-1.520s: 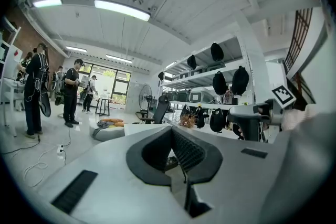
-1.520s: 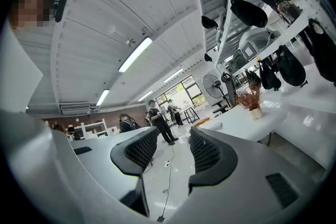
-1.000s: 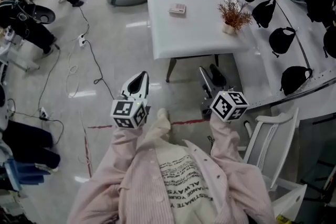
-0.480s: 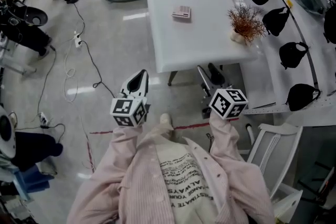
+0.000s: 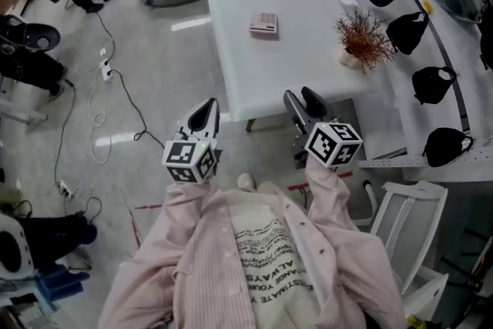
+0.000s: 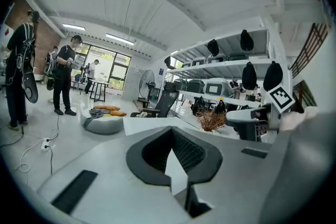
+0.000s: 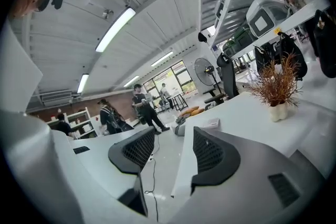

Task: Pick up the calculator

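Change: we've stepped closer; the table (image 5: 246, 81) edge now lies just ahead
Calculator (image 5: 262, 23): far half of the table, untouched
Left gripper (image 5: 202, 118): jaws together, empty
Right gripper (image 5: 302, 104): jaws apart, empty
Meaning: we judge the reach comes next

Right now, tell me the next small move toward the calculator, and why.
Probably reach the right gripper forward and a little left over the table. Its fingers are apart and empty at the table's near edge, while the calculator lies flat toward the far side.
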`<move>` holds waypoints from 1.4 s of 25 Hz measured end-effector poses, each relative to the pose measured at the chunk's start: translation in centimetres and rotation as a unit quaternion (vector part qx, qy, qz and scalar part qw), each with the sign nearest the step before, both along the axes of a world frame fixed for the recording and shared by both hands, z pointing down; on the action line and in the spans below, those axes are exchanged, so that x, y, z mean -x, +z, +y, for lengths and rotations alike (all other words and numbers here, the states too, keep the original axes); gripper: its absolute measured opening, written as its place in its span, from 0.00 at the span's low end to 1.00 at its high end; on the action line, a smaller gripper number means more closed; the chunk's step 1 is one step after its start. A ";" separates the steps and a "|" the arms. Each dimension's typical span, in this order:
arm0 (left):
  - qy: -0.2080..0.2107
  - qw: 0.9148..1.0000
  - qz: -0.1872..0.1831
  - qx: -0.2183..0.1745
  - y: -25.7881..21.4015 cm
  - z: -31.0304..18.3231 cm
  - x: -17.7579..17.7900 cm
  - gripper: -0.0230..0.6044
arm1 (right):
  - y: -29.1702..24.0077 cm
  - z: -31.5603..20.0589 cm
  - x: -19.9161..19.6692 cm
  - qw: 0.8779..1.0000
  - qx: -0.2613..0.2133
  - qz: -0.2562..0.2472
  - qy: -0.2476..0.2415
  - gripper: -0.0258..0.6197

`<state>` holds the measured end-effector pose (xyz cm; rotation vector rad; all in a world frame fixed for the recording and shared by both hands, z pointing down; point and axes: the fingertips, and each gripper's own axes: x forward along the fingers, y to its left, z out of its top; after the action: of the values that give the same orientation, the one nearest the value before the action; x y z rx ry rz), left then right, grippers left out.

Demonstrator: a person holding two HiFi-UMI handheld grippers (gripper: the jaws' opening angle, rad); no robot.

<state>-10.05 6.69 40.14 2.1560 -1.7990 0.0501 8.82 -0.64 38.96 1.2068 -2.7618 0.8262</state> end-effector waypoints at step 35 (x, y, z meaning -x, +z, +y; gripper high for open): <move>0.049 0.995 0.012 0.081 6.5 -17.2 5.2 0.04 | 9.1 -16.5 7.5 0.987 0.147 -0.050 0.039 0.35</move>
<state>-15.24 -10.49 46.64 2.1197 -1.6165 0.1860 1.28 -17.16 48.03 1.2532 -2.5558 1.2805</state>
